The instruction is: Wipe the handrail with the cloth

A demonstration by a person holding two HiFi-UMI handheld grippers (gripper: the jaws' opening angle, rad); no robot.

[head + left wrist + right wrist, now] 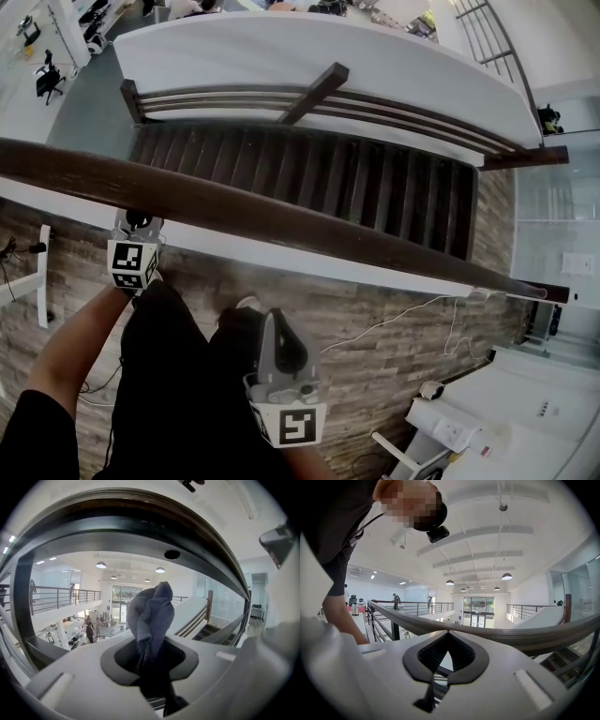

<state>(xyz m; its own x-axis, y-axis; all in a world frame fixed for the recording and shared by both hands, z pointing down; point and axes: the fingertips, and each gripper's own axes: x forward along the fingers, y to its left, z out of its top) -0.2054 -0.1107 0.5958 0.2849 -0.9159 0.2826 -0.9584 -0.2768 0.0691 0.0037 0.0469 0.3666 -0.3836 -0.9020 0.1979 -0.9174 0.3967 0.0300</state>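
Observation:
The dark wooden handrail [281, 220] runs across the head view from the left edge down to the right. My left gripper [138, 223] sits right at the rail's near side, shut on a bunched blue-grey cloth [151, 613]. In the left gripper view the cloth sticks up between the jaws, and the handrail [117, 529] arcs close above it. My right gripper [272, 323] hangs lower, near my legs and apart from the rail. Its jaws [448, 633] are shut with nothing between them, and the handrail [515, 637] crosses just beyond them.
Beyond the rail a staircase with dark treads [309, 178] drops away beside a white curved wall [281, 56]. I stand on a wood-pattern floor [375, 356] with a white cable [394, 321], white furniture [469, 422] at the lower right and a white stand [43, 272] at the left.

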